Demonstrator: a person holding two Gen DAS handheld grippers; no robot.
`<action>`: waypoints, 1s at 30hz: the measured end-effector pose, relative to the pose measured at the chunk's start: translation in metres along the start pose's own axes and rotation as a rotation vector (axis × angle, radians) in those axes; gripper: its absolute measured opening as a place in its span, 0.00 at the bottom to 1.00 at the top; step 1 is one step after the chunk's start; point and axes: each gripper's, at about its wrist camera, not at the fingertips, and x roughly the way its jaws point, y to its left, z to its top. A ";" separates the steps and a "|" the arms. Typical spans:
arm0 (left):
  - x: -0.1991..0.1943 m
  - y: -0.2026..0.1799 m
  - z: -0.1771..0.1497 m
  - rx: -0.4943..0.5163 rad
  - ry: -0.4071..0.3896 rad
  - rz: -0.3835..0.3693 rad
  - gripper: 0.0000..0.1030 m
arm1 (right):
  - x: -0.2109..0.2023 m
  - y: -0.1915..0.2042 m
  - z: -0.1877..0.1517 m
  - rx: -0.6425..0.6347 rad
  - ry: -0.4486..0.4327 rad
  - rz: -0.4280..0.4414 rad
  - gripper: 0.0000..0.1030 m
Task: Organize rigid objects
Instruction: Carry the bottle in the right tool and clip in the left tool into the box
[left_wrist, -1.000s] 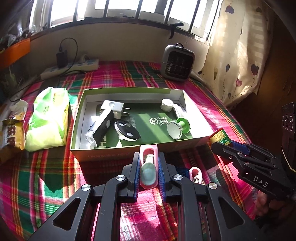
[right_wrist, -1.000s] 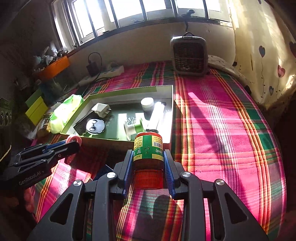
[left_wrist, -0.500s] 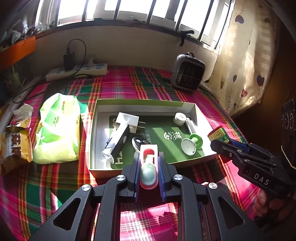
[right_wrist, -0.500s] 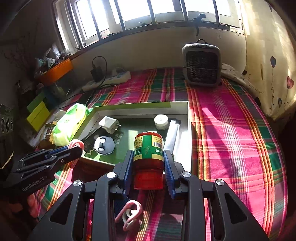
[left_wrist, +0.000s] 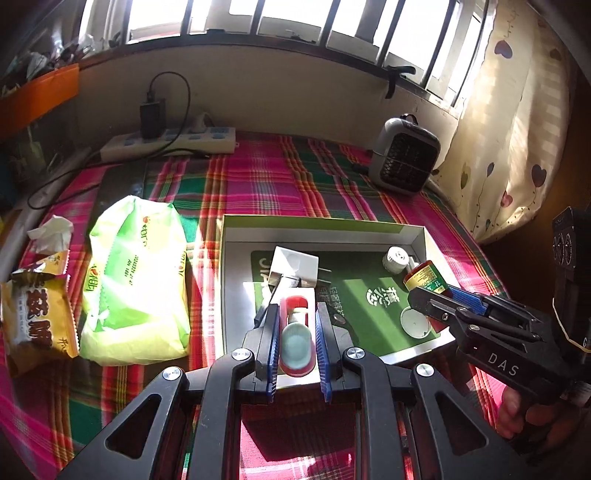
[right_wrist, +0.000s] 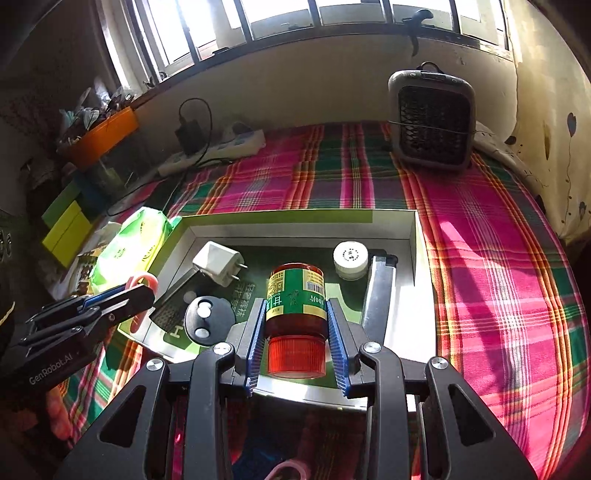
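1. Red-capped and amber-bodied, the pill bottle (right_wrist: 295, 314) sits clenched in the right gripper (right_wrist: 297, 347), cap toward the camera, the blue pads pressing its green label. It hangs over the near edge of the open box (right_wrist: 295, 221), not yet set down.
2. It is probably light, stiff plastic, smooth and round, so it may roll once released; the grip across the labelled middle looks sound.
3. The left gripper (left_wrist: 297, 332) is clamped on a pink clip-like piece (left_wrist: 297, 325) with a pale green oval on top. This too looks hard, light and small, and it is held by its long sides above the box's near wall.
4. The right wrist view shows the box floor plainly: a white plug adapter (right_wrist: 218, 267), a black round gadget (right_wrist: 208, 319), a white jar (right_wrist: 351, 258) and a silver bar (right_wrist: 380, 295) along the right wall. There is free floor just ahead of the bottle.
5. The left wrist view shows what the other barely catches: a green tissue pack (left_wrist: 135, 280) and a yellow snack bag (left_wrist: 35, 317) lying left of the box, and the bottle seen side-on above the box's right part.
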 end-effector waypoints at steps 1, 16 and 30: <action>0.002 0.002 0.001 -0.005 0.001 0.000 0.16 | 0.002 0.002 0.001 -0.003 0.002 0.000 0.32; 0.035 0.021 0.025 -0.016 0.038 0.036 0.16 | 0.034 0.017 0.011 -0.041 0.021 -0.022 0.32; 0.050 0.025 0.033 -0.013 0.045 0.051 0.16 | 0.047 0.016 0.013 -0.042 0.033 -0.031 0.32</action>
